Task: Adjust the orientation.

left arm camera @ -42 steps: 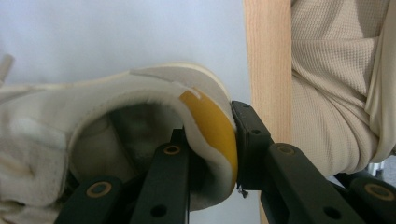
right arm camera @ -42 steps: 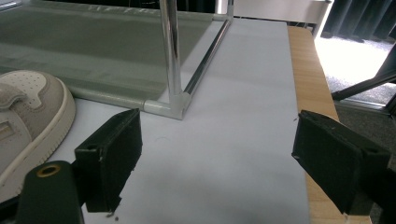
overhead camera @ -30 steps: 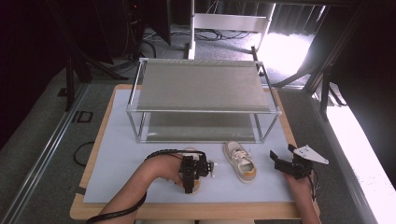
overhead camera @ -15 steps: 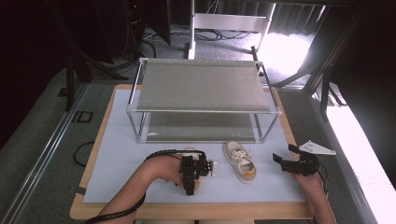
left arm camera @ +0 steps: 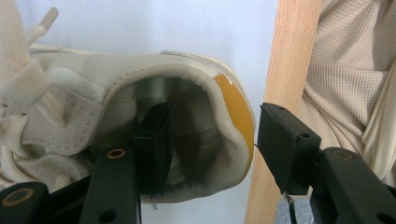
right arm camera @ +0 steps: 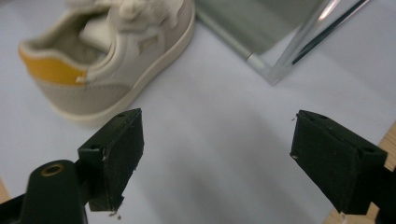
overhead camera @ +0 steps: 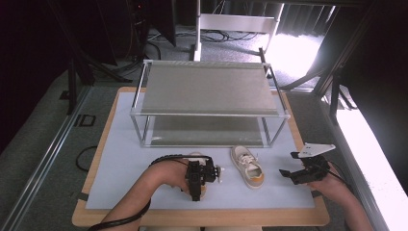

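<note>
**Two shoes on the worktop, one straddled at the heel**

A cream shoe (left arm camera: 140, 107) lies at the worktop's (overhead camera: 120, 183) front edge; the left tool (left arm camera: 212, 140) stands apart, one jaw inside its heel collar, one outside. The right tool (right arm camera: 217, 154), spread wide, hovers beside a second shoe (overhead camera: 248, 166) near the metal rack (overhead camera: 207, 91).

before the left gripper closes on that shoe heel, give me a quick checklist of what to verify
1. Left gripper jaws straddle the heel wall of the near shoe, one jaw inside the opening, one outside by the yellow heel patch: ok.
2. Left jaws clamped yet: not ok, a gap shows beside the outer jaw.
3. Right gripper open and holding nothing, over bare mat: ok.
4. Second shoe apart from both grippers, lying on the mat in front of the rack: ok.
5. Shelves of the rack free for a shoe: ok.
6. How deep the inner jaw sits in the shoe: cannot tell.
</note>
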Demonstrator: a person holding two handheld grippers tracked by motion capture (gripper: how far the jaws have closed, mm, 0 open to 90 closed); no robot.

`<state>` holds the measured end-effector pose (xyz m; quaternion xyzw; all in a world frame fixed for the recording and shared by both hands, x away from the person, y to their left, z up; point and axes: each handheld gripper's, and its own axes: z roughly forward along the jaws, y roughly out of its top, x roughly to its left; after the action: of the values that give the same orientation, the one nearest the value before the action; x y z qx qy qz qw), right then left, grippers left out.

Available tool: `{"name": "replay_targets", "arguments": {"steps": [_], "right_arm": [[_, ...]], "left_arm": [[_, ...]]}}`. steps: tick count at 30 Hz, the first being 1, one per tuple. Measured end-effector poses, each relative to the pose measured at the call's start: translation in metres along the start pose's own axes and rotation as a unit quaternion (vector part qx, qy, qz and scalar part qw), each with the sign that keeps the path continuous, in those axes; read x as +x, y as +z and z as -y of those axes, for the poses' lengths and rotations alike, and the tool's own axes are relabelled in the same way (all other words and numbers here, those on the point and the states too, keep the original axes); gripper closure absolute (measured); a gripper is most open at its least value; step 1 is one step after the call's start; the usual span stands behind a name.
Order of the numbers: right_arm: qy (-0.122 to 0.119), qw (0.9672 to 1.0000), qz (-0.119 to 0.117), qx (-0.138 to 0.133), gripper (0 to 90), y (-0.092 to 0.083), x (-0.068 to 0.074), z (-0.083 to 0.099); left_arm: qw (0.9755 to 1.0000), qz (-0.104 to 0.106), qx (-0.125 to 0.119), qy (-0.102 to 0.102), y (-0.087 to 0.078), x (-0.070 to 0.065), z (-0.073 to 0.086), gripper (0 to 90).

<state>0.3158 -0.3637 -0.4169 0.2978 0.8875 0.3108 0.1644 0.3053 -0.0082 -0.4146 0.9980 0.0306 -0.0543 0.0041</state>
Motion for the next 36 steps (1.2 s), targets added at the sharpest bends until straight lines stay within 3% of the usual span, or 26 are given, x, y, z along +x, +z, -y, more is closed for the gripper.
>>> {"name": "replay_targets", "arguments": {"steps": [3,4,5,10,12,13,17,23,26,28,31,33,34,35,36], "right_arm": [[-0.036,0.9976,-0.006,0.059,16.7,0.003,0.005,-0.006],[-0.058,0.9937,-0.006,0.095,16.7,0.005,0.008,-0.010],[-0.058,0.9937,-0.006,0.095,16.7,0.005,0.008,-0.010],[-0.093,0.9845,-0.004,0.148,19.1,0.007,0.015,-0.022],[-0.097,0.9833,-0.007,0.153,19.1,0.006,0.016,-0.025],[-0.107,0.9792,-0.008,0.172,19.1,0.005,0.019,-0.032],[-0.142,0.9699,-0.009,0.197,19.1,0.003,0.026,-0.042],[-0.200,0.9533,-0.040,0.223,22.2,-0.002,0.048,-0.064],[-0.220,0.9491,-0.057,0.218,23.7,-0.006,0.058,-0.077],[-0.228,0.9504,-0.070,0.200,26.2,-0.008,0.064,-0.085],[-0.242,0.9482,-0.086,0.187,27.2,-0.010,0.071,-0.095],[-0.258,0.9440,-0.090,0.185,29.5,-0.008,0.076,-0.102],[-0.258,0.9440,-0.090,0.185,29.5,-0.008,0.076,-0.102],[-0.268,0.9396,-0.100,0.188,29.8,-0.004,0.081,-0.106],[-0.273,0.9378,-0.103,0.188,31.5,-0.002,0.083,-0.108]], "left_arm": [[1.0000,0.003,-0.003,-0.001,-0.001,0.000,0.001,45.8],[1.0000,0.002,-0.002,-0.001,-0.001,-0.001,0.001,45.9],[1.0000,0.002,0.000,-0.001,-0.001,-0.001,0.001,45.9],[1.0000,0.001,0.003,0.001,-0.001,-0.001,0.001,45.9],[1.0000,0.002,0.003,0.001,0.000,-0.001,0.001,46.0],[1.0000,0.003,0.004,0.000,0.000,-0.001,0.001,45.9],[1.0000,0.005,0.005,0.001,0.000,-0.001,0.000,45.9],[1.0000,0.006,0.004,-0.001,0.000,-0.001,-0.001,45.9],[1.0000,0.007,0.002,-0.003,0.000,-0.001,-0.001,46.0],[1.0000,0.006,0.003,-0.003,0.000,0.000,0.000,45.9],[1.0000,0.005,0.005,-0.005,0.001,0.000,0.001,46.0],[0.9999,0.007,0.006,-0.006,0.002,0.000,0.001,45.9],[0.9999,0.007,0.006,-0.006,0.002,0.000,0.001,45.9],[0.9999,0.007,0.007,-0.004,0.002,0.000,0.001,45.9],[1.0000,0.006,0.007,-0.002,0.003,-0.001,0.001,46.0]]}}
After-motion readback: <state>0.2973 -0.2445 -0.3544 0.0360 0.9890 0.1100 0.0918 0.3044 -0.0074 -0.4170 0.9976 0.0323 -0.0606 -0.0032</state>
